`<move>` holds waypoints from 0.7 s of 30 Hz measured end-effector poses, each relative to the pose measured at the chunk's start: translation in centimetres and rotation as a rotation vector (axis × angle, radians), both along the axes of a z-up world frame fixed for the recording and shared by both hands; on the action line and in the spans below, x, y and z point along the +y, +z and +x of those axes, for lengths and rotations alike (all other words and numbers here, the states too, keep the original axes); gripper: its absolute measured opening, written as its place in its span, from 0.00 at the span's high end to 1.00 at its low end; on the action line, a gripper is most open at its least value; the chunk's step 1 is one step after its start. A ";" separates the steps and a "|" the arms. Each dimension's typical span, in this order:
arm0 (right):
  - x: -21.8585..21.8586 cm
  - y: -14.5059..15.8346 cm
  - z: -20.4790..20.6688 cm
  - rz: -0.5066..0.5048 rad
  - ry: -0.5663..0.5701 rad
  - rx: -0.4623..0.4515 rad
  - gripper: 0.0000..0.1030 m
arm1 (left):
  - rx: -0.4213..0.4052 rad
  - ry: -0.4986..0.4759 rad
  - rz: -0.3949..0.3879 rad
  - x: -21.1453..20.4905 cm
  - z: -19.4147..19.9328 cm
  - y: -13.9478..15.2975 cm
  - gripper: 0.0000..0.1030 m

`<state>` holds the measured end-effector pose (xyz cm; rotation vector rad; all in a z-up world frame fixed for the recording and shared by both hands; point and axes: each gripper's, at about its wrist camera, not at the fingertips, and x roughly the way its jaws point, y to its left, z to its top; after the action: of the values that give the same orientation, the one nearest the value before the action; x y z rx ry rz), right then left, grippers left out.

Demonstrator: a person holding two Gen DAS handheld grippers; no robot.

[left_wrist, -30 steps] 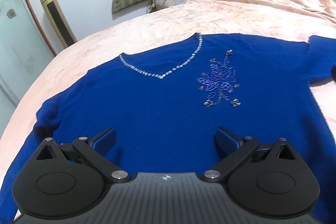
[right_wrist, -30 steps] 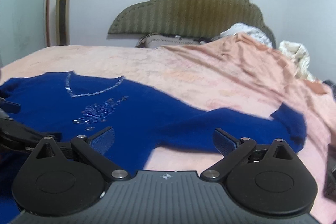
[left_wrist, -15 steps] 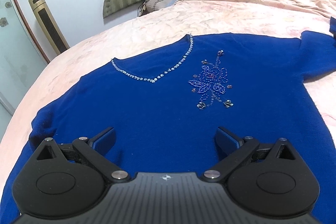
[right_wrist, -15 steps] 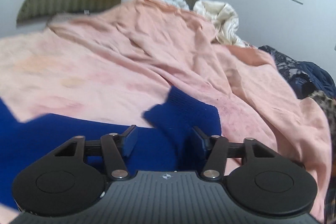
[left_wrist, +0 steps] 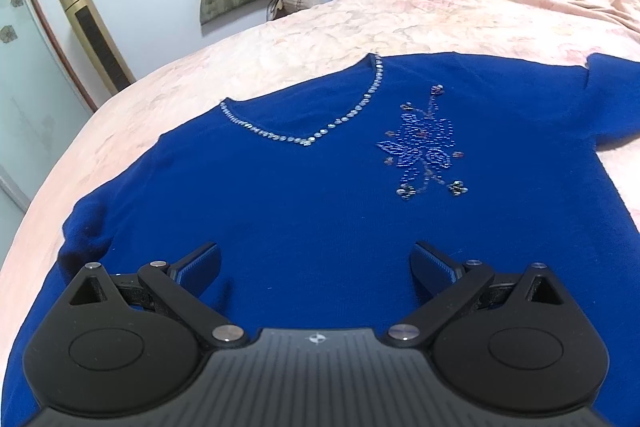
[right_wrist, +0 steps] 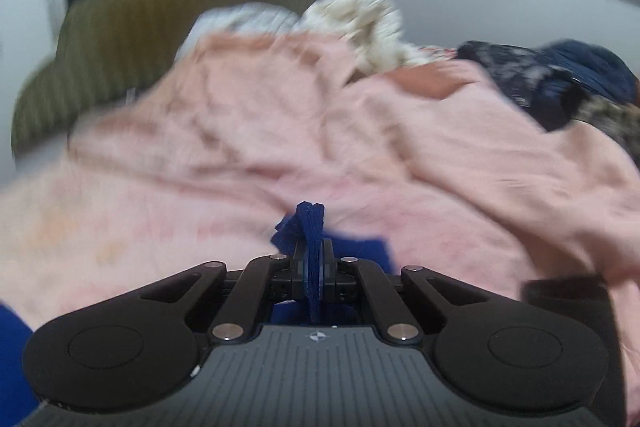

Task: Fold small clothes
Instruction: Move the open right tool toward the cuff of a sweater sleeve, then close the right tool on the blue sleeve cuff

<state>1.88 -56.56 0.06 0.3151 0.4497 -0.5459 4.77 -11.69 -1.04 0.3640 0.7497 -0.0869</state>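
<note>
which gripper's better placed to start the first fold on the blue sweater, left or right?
Right. The right gripper is shut on a bunched edge of the blue sweater, likely the sleeve, so it could carry that inward. The left gripper hangs open above the sweater's body, gripping nothing.

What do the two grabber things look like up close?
Both look alike. The left gripper and the right gripper each have a grey ribbed body with a small star-like mark, two round black discs at the sides, black arms joined by silver pins, and blue ridged pads on the fingers. No cables or sleeves show.
</note>
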 end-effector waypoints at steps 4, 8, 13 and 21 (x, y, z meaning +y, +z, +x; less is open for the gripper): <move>-2.1 2.7 -4.4 -0.032 -0.142 -0.101 0.95 | -0.008 0.029 -0.013 1.1 0.0 0.5 0.01; -3.3 4.7 -8.2 -0.067 -0.240 -0.169 0.95 | -0.015 0.059 -0.027 2.4 -0.1 1.0 0.01; 0.4 4.6 -8.3 -0.049 -0.128 -0.172 0.95 | -0.008 0.085 -0.029 3.6 -0.2 1.2 0.01; 11.8 4.5 -5.3 0.047 0.210 -0.203 0.94 | 0.009 0.130 -0.046 5.8 -0.1 1.1 0.01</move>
<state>-3.44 -44.72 4.54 0.3598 0.2945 -0.2947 4.67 -5.94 0.05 0.2704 0.7771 0.0171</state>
